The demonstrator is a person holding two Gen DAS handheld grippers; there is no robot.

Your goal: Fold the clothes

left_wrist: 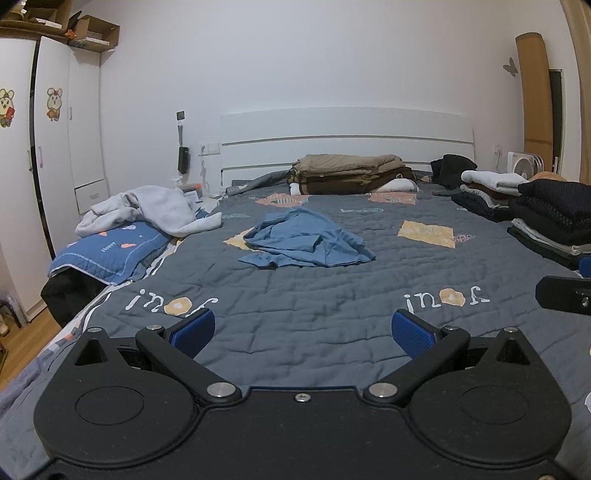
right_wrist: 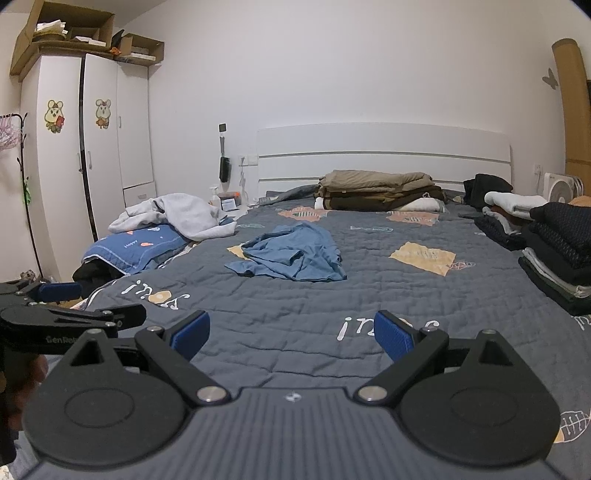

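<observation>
At about nine o'clock we see a white wardrobe (left_wrist: 55, 122) with cartoon stickers on its doors and cardboard boxes (left_wrist: 94, 31) on top. Just inside it, at ten o'clock, a pale grey garment (left_wrist: 155, 208) lies crumpled over a blue pillow (left_wrist: 114, 247) on the bed's edge.

Our left gripper (left_wrist: 303, 330) hovers low over the near end of the grey quilt (left_wrist: 295, 302), its blue pads spread wide with nothing between them. Straight ahead at twelve o'clock, well apart from both grippers, the blue shirt (left_wrist: 303, 242) lies rumpled and unfolded in the middle of the bed. Beyond it, against the white headboard (left_wrist: 347, 125), sits a folded stack of tan and brown bedding (left_wrist: 351, 173).

Our right gripper (right_wrist: 291, 332) is likewise released and holds nothing, with only quilt showing between its pads. In its view the shirt (right_wrist: 291, 254) sits at twelve o'clock, and the left gripper shows at nine o'clock.

At two to three o'clock, stacks of folded dark clothes (left_wrist: 554, 218) rest along the bed's edge, with a white folded piece (left_wrist: 495, 179) behind them. A tall brown roll (left_wrist: 533, 88) leans in the corner beside a butterfly wall sticker (left_wrist: 511, 66).
</observation>
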